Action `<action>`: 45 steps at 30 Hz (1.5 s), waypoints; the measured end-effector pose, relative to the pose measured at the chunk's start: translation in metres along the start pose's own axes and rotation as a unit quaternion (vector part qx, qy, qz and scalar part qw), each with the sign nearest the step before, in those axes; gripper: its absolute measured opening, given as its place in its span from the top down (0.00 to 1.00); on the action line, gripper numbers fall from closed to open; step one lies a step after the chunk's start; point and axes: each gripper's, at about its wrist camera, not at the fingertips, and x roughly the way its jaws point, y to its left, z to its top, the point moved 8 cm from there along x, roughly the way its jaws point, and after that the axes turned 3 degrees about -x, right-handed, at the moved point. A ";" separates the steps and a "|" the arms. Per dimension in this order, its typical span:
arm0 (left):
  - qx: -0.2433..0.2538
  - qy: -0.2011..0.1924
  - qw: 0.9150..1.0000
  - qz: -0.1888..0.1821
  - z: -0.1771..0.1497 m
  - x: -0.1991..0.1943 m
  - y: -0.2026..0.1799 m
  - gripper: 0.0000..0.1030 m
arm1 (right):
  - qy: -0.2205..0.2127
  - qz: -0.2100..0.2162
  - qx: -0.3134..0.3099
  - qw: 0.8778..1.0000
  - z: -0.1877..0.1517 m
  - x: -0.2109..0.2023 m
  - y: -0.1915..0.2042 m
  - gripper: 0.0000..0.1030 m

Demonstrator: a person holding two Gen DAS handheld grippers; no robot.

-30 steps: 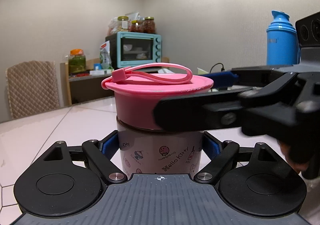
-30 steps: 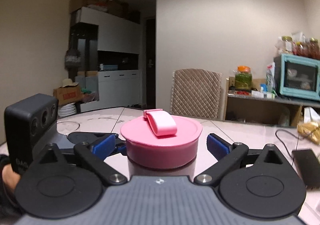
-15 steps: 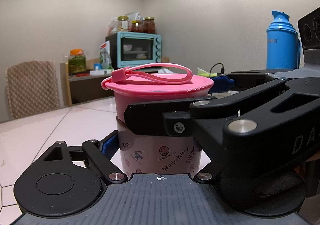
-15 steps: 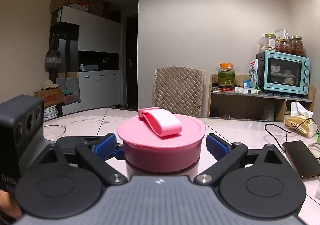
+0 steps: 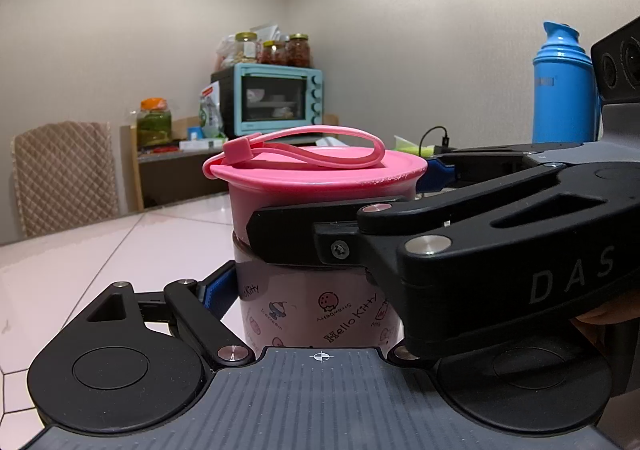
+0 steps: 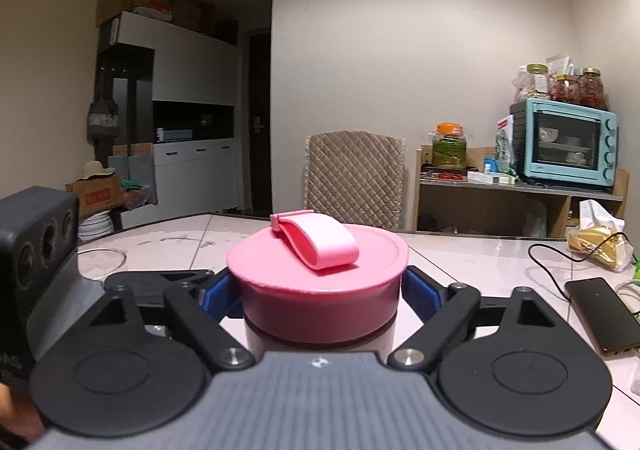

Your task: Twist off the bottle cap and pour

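A pale pink Hello Kitty bottle (image 5: 312,314) stands upright on the table, topped by a wide pink cap (image 5: 316,178) with a loop strap. My left gripper (image 5: 316,302) is shut on the bottle's body below the cap. My right gripper (image 6: 320,290) is shut on the pink cap (image 6: 320,278), its blue pads (image 6: 420,288) against both sides. In the left wrist view the right gripper's finger (image 5: 312,238) crosses in front of the cap.
A blue thermos (image 5: 564,90) stands at the right. A phone (image 6: 600,314) with a cable lies on the table at the right, next to a snack bag (image 6: 600,238). A quilted chair (image 6: 356,182) and a shelf with a teal oven (image 6: 568,142) stand behind.
The right gripper swung around the cap, and its jaws closed from apart onto the cap's sides. The cap's strap points more to the right. The left gripper and bottle stayed put.
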 end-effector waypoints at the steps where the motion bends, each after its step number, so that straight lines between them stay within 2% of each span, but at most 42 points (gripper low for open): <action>1: 0.000 0.000 1.000 0.000 0.000 0.000 0.000 0.13 | 0.000 0.003 -0.003 1.000 0.000 0.000 0.000 0.17; 7: 0.000 0.000 1.000 0.000 -0.001 -0.001 -0.002 0.13 | -0.001 0.056 -0.016 0.998 0.001 0.000 -0.007 0.17; 11: 0.000 0.000 1.000 0.000 -0.001 -0.002 0.000 0.13 | -0.001 0.128 -0.029 0.991 0.002 0.001 -0.019 0.17; 16: 0.000 0.000 1.000 0.000 -0.001 -0.002 0.001 0.14 | -0.003 0.217 -0.043 0.975 0.004 0.004 -0.034 0.17; 19: 0.001 0.000 1.000 0.000 -0.001 -0.002 0.001 0.14 | -0.006 0.276 -0.051 0.960 0.007 0.008 -0.043 0.17; 22: 0.001 0.000 1.000 0.000 -0.001 -0.002 0.000 0.14 | -0.007 0.303 -0.056 0.951 0.009 0.009 -0.046 0.17; 24: 0.001 0.000 1.000 0.000 -0.002 -0.002 0.000 0.14 | -0.005 0.308 -0.057 0.950 0.011 0.009 -0.047 0.17; 27: 0.000 0.000 1.000 0.000 -0.001 -0.003 0.000 0.14 | -0.002 0.298 -0.057 0.953 0.014 0.007 -0.047 0.16; 28: 0.000 0.000 1.000 0.000 -0.001 -0.003 0.000 0.14 | -0.003 0.293 -0.056 0.955 0.015 0.005 -0.047 0.09; 30: 0.000 0.000 1.000 0.000 -0.001 -0.003 -0.001 0.14 | -0.008 0.262 -0.048 0.964 0.018 0.000 -0.046 0.03; 35: 0.000 0.000 1.000 0.000 -0.001 -0.003 -0.001 0.14 | -0.006 0.184 -0.042 0.982 0.015 -0.015 -0.036 0.03; 37: 0.001 0.000 1.000 0.000 -0.001 -0.003 -0.002 0.13 | -0.004 0.137 -0.036 0.990 0.014 -0.021 -0.031 0.03; 42: 0.001 0.000 1.000 0.000 -0.002 -0.003 -0.003 0.13 | 0.001 0.059 -0.024 0.998 0.009 -0.025 -0.023 0.02; 45: 0.001 0.000 1.000 0.000 -0.002 -0.003 -0.004 0.13 | -0.001 0.044 -0.013 0.999 0.005 -0.024 -0.019 0.02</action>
